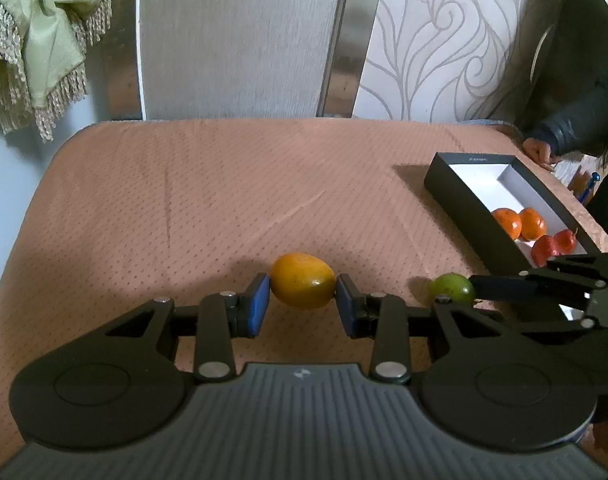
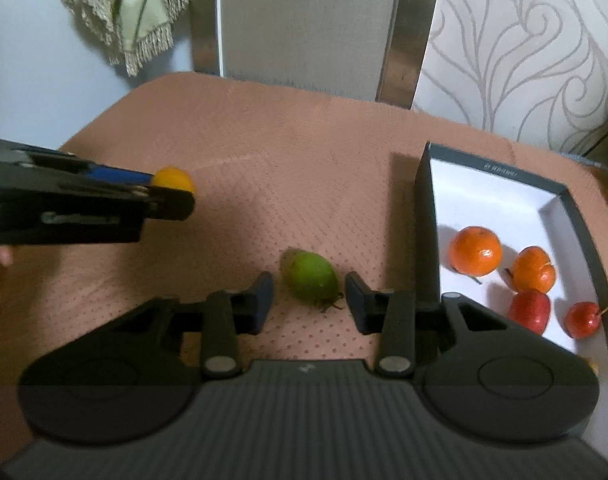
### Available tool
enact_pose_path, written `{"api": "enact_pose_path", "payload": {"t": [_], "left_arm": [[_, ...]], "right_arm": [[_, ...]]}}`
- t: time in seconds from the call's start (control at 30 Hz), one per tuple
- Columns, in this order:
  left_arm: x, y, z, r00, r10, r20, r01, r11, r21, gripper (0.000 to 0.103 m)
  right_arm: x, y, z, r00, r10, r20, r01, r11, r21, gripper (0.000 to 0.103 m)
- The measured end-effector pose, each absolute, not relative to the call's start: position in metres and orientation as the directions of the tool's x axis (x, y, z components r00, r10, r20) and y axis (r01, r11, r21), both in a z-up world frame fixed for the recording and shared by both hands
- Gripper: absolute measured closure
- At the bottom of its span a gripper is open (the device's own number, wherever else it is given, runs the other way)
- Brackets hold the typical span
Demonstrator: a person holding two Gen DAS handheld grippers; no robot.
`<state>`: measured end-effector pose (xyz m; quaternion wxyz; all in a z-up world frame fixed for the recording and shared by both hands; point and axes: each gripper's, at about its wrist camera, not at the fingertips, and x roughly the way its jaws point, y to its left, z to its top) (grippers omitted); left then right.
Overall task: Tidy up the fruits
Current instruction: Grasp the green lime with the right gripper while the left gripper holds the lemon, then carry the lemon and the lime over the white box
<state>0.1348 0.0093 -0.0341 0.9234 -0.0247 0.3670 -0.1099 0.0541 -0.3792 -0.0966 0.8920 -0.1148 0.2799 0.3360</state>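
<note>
My left gripper (image 1: 302, 300) is clenched on the yellow fruit (image 1: 302, 280), while the green fruit (image 2: 310, 276) lies between my right gripper's (image 2: 308, 300) unclenched pads, untouched.

Both tools look alike: the left gripper (image 1: 302, 300) and right gripper (image 2: 308, 300) have black linkage arms with silver round pivot pins, blue pads (image 1: 257, 306) on the fingers, and a grey ribbed body behind them.

Mango (image 1: 302, 280) left of lime (image 2: 310, 280); box (image 2: 426, 216) right of lime, holding four fruits.
</note>
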Motion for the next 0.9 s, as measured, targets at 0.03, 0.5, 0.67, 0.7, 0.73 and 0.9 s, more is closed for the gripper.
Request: {"api": "enact_pose_path", "payload": {"t": [0.03,0.5,0.67,0.7,0.73,0.9], "left_arm": [[0.135,0.01,-0.035,0.704,-0.221,-0.675,0.185,0.975,-0.127,0.061],[0.145,-0.002,-0.035,0.693,-0.238,-0.681,0.221,0.969,-0.114,0.061],[0.151,-0.028,-0.018,0.694,-0.298,-0.656,0.28,0.95,-0.135,0.061],[0.152,-0.036,-0.013,0.692,-0.319,-0.648,0.302,0.943,-0.142,0.061],[0.153,-0.044,-0.01,0.689,-0.337,-0.641,0.32,0.936,-0.148,0.061],[0.156,-0.09,0.004,0.657,-0.434,-0.617,0.426,0.888,-0.171,0.061]], "right_arm": [[0.055,-0.378,-0.098,0.617,0.528,-0.584,-0.663,0.748,-0.024,0.071],[0.015,-0.437,-0.071,0.704,0.548,-0.452,-0.6,0.799,0.034,0.072],[0.018,-0.483,-0.074,0.774,0.436,-0.459,-0.465,0.883,0.054,0.072],[0.02,-0.49,-0.077,0.78,0.416,-0.467,-0.443,0.895,0.057,0.072],[0.021,-0.497,-0.081,0.785,0.394,-0.478,-0.42,0.906,0.058,0.072],[0.027,-0.514,-0.098,0.784,0.313,-0.536,-0.348,0.937,0.039,0.072]]}}
